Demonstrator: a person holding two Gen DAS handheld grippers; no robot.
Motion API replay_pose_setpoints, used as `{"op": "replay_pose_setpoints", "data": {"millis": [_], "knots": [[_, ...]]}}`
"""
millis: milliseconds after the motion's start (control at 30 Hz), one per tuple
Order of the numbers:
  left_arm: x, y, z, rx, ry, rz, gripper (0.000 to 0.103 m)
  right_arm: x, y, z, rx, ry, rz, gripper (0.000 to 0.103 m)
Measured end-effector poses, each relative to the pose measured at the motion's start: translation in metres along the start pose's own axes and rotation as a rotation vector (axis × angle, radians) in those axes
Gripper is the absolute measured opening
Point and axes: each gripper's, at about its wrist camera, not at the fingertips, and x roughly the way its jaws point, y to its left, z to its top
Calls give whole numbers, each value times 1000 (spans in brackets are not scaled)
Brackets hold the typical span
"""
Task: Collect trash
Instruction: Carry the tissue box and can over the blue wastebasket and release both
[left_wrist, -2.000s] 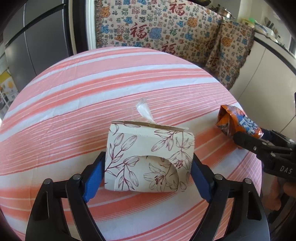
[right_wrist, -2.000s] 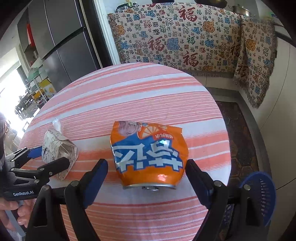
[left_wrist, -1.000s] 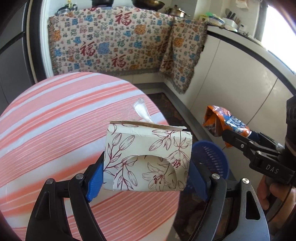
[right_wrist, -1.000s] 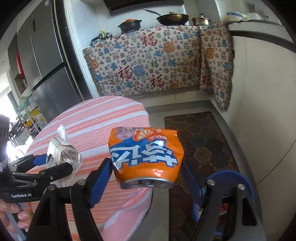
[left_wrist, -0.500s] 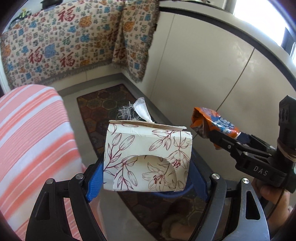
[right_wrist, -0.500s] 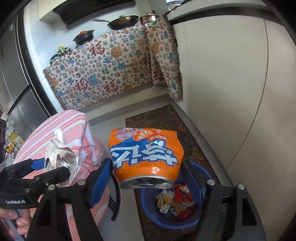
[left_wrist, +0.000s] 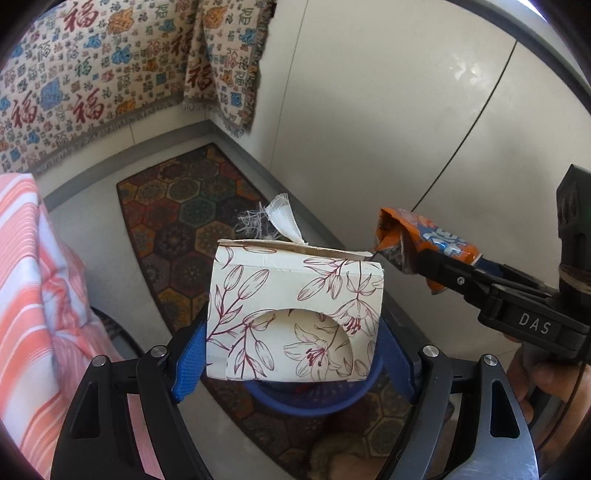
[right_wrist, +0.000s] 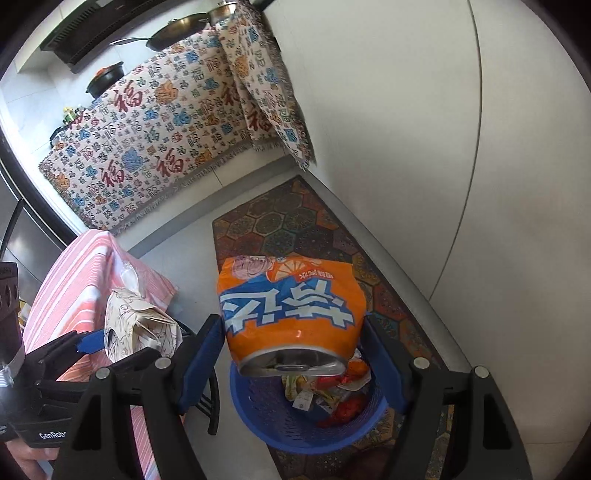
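Note:
My left gripper (left_wrist: 291, 350) is shut on a floral tissue box (left_wrist: 295, 314) with a tissue tuft at its top, held above the blue trash basket (left_wrist: 310, 400). My right gripper (right_wrist: 291, 354) is shut on a crushed orange can (right_wrist: 291, 310), held over the same basket (right_wrist: 306, 424), which holds several wrappers. The can (left_wrist: 424, 243) and right gripper also show at the right of the left wrist view. The tissue box (right_wrist: 136, 328) and left gripper show at the left of the right wrist view.
The round table with the pink striped cloth (right_wrist: 74, 280) stands left of the basket. A patterned rug (left_wrist: 184, 221) lies under the basket. White cabinets (right_wrist: 424, 147) run along the right. A patterned cloth (right_wrist: 155, 140) hangs on the far counter.
Both grippers have carried their items off the table and over to the basket. The view has tilted down, and both items now hang above the basket.

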Motion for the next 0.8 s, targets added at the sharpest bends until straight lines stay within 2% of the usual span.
{"op": "replay_pose_setpoints", "data": {"millis": [300,600,667,800], "knots": [[18,7,8,-35,51,-17,82,19,-21,0,24,56,-29,77],[25,5,1,-18,78,-48,84,33,-34,-6,75,93,5,78],[29,6,0,-16,84,-62,91,35,-38,-7,111,93,23,81],[31,8,1,-26,85,-78,92,34,-43,-5,153,73,32,83]]}}
